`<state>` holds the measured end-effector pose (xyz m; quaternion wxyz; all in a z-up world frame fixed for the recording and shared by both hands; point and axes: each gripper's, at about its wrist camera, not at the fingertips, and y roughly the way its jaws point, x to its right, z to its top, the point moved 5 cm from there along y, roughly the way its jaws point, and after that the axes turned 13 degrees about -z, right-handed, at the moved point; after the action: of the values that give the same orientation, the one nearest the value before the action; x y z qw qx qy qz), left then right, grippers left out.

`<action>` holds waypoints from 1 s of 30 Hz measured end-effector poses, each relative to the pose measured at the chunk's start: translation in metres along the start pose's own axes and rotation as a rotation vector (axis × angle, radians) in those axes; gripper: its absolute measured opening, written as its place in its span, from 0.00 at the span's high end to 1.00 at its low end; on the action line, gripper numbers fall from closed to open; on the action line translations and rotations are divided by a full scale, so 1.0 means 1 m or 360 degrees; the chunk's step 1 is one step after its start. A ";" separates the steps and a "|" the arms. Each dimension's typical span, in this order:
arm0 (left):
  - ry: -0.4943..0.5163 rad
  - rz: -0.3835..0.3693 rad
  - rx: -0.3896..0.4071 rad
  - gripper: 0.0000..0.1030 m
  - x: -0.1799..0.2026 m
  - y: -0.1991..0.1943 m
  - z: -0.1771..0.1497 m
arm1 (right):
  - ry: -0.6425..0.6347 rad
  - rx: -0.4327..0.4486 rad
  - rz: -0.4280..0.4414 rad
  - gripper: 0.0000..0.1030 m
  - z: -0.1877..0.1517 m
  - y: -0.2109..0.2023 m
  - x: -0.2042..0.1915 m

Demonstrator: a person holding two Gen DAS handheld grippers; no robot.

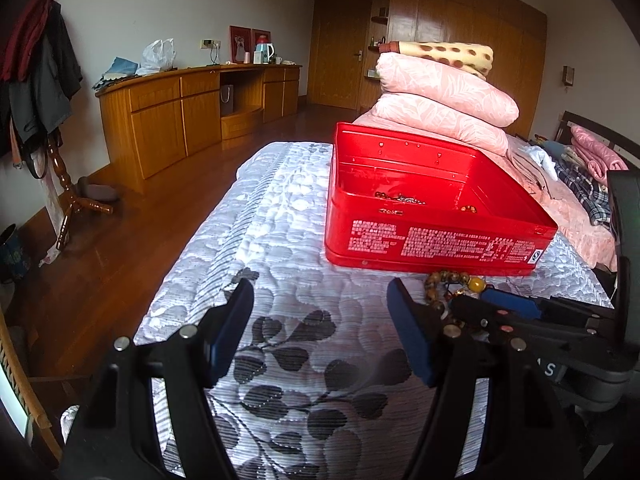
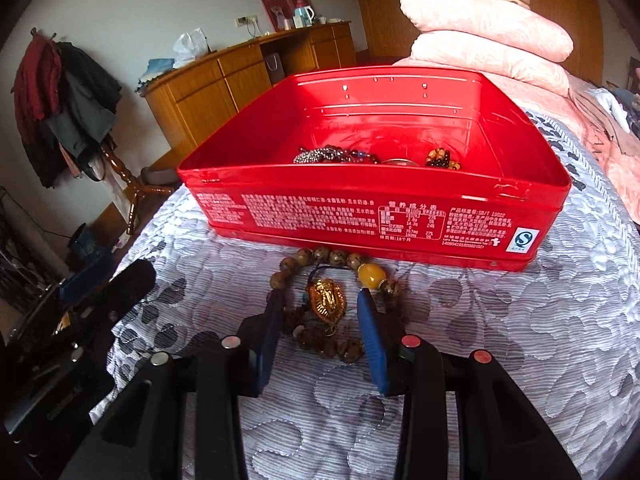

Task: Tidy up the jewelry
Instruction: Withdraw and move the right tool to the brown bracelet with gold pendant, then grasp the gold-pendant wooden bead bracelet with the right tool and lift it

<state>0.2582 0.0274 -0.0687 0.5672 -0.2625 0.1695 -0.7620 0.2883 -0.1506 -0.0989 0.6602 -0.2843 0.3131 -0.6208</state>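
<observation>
Straddling bracelet (image 2: 320, 308), seemingly, right tongs (image 2: 320, 312)

Red tin (image 2: 360, 216) (white print), brown beads (image 2: 320, 258), grey leaf-patterned bedspread (image 2: 520, 340).

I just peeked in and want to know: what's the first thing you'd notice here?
The big red tin stands out most, sitting open on the grey leaf-patterned bedspread with beaded jewelry piled inside. Right in front of it lies a brown bead bracelet with a yellow bead and a gold pendant, and the right gripper is open around it.
</observation>
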 end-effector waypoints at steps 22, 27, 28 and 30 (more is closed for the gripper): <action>-0.0023 -0.0056 -0.0020 0.33 -0.002 0.003 -0.005 | -0.0075 -0.0048 -0.0118 0.73 0.004 0.015 -0.006; -0.0039 -0.0059 -0.0024 0.32 -0.003 0.003 -0.005 | -0.0043 -0.0046 -0.0104 0.83 0.002 0.013 -0.002; -0.0040 -0.0058 -0.0027 0.32 -0.003 0.004 -0.005 | -0.0032 -0.0047 -0.0094 0.83 0.002 0.012 -0.001; -0.0037 -0.0052 -0.0034 0.32 -0.003 0.004 -0.006 | -0.0017 -0.0044 -0.0067 0.83 0.002 0.010 0.002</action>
<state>0.2587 0.0284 -0.0762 0.5537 -0.2800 0.1667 -0.7663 0.2963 -0.1519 -0.1059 0.6445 -0.3033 0.3121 -0.6287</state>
